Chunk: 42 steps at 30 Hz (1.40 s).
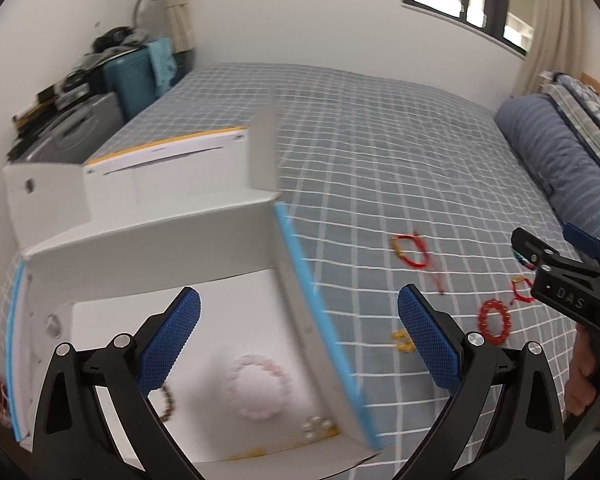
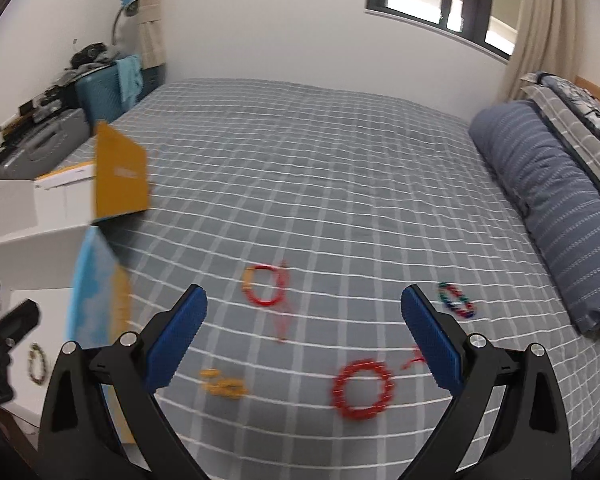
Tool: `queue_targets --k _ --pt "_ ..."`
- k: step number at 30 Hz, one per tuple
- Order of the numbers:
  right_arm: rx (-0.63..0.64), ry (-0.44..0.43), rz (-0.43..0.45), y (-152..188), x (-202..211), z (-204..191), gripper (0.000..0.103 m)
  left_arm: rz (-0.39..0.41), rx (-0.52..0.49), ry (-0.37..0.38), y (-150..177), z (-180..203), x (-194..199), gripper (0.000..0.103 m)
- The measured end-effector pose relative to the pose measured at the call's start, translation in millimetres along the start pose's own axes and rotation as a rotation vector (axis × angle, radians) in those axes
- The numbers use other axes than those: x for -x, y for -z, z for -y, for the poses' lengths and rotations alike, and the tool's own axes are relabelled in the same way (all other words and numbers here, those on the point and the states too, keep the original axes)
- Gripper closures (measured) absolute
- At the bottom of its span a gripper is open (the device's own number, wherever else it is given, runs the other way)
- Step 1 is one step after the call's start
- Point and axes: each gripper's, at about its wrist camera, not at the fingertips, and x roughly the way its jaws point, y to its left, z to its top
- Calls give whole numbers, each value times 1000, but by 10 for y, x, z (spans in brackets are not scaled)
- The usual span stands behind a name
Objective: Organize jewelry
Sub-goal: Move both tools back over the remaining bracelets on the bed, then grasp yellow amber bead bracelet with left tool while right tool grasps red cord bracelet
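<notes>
A: On the bed (image 2: 340, 168), at its near left edge, I have the open white box (image 1: 156, 240) under my left gripper (image 1: 300, 340). Its fingers (image 1: 172, 340) are spread wide and grip nothing.

B: What sits in the box?

A: A pale pink bracelet (image 1: 258, 390) lies on its floor, a dark beaded bracelet (image 1: 167, 402) to its left, partly behind my left finger, and a small pearl piece (image 1: 318, 426) by the near right corner. All are blurred.

B: And your right side?

A: My right gripper (image 2: 304, 340) hangs over the grey checked bedspread, fingers (image 2: 430, 340) released and empty. Between them, toward the near edge, lies a red bead bracelet (image 2: 362, 389). Farther off is a red cord bracelet (image 2: 265, 285) with a loose tail trailing toward me. A yellow piece (image 2: 224, 386) lies near the left finger, and a multicoloured bracelet (image 2: 456, 300) sits to the right, close to the rolled blue quilt (image 2: 552, 208).

B: Anything else red?

A: A small red loop (image 1: 521, 289) just beside the right gripper, seen from the left camera; I cannot tell its shape.
</notes>
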Motion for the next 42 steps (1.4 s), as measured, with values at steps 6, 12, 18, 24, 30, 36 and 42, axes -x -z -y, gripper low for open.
queue_targets --k 6,12,18,24,30,36,42 --pt "-27 98 -59 147 -375 608 9 -11 -58 43 -64 427 -154 6" --pt "-86 137 -92 335 -669 1119 9 -40 -107 88 -5 873 -364 6" --pt "-113 152 -135 516 -901 1425 9 -84 -139 120 159 1211 -646 6" --pt "-133 168 -135 654 -1087 1607 9 -118 -136 115 344 1331 -1001 6" --pt "-174 152 -185 793 -1285 1730 14 -175 -106 113 556 1281 -1312 6" --pt "-184 142 -222 884 -1404 1742 22 -204 -125 121 761 1282 -1446 6" --pt "-191 127 -260 963 -1485 1735 38 -209 -148 115 887 1293 -1517 6"
